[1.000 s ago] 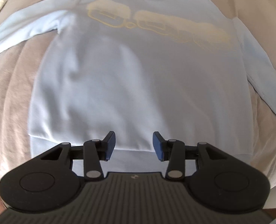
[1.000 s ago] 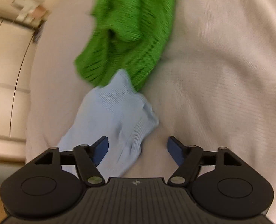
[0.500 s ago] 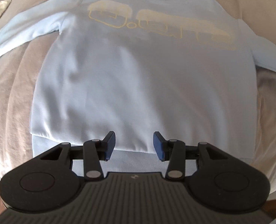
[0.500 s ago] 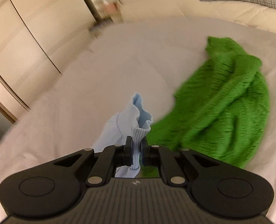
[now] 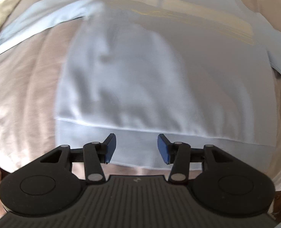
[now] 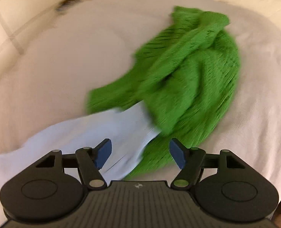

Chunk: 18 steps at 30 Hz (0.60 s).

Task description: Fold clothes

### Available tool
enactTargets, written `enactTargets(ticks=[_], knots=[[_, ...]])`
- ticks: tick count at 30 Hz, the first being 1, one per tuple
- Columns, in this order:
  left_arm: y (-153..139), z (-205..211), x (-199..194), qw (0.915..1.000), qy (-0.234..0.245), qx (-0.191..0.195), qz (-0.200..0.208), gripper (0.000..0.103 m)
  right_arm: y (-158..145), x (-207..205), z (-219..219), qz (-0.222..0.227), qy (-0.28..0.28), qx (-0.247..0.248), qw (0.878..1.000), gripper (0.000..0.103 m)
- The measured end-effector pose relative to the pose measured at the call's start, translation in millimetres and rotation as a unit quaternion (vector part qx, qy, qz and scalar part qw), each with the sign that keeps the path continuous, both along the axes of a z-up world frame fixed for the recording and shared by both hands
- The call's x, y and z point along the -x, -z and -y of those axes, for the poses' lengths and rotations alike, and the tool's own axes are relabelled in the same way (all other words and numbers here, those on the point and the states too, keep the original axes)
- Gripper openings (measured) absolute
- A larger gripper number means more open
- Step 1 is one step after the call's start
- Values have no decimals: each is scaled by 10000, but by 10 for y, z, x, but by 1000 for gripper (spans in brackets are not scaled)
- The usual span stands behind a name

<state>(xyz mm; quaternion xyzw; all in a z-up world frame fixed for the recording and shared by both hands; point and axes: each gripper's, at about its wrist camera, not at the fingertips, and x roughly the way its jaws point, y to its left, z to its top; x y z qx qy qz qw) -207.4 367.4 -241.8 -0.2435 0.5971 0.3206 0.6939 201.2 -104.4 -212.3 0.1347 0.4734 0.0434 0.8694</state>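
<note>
1. Blue-padded fingers (image 5: 110, 146) of the left gripper (image 5: 134, 146) are parting above the ribbed hem of a pale blue sweatshirt (image 5: 159, 76), gripping nothing.
2. Fingers (image 6: 102, 153) of the right gripper (image 6: 139, 154) are also spreading wide; the sweatshirt's sleeve cuff (image 6: 106, 127) lies slack below them, untouched by either pad.
3. Spread flat and front up on a beige bedcover (image 5: 26, 95), the soft sweatshirt carries a blurred cream print (image 5: 188, 13) across its chest.
4. A crumpled, chunky-knit green sweater (image 6: 193, 76) rests against the cuff, its edge overlapping the ribbing.
5. Pale cabinet panels (image 6: 5, 24) stand beyond the bed.
</note>
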Motion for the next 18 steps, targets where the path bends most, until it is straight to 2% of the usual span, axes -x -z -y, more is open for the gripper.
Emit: enactTargets(ticks=[3,7,11,13,14,16,17,18], knots=[[-49,-158,244,9997,-196,-81,-85,50,84,552,-228,-682,-820,-863,9906,70],[-39,-447,538,9984,-543,-105,-81,53,412,1443,-680,-1763,-1689,-1673,9552,70],[91,-695,675,9974,-713,4,-58,58,765,1962,-987,-2494,-1729,-1823,9352,70],[237,-763,677,9977,-630,238,-54,59,880,2135,-1103,-2678,-1731,-1751,9315,70],[316,-793,673,9976,-576,368,-52,57,941,2169,-1144,-2741,-1709,-1690,9312,70],[446,-842,660,9972,-440,601,-2,48,930,2345,-1221,-2694,-1562,-1637,9361,68],[462,-864,657,9971,-361,671,57,44,922,2395,-1244,-2684,-1457,-1679,9373,59],[467,-887,657,9968,-285,732,115,31,915,2442,-1266,-2675,-1350,-1723,9384,48]])
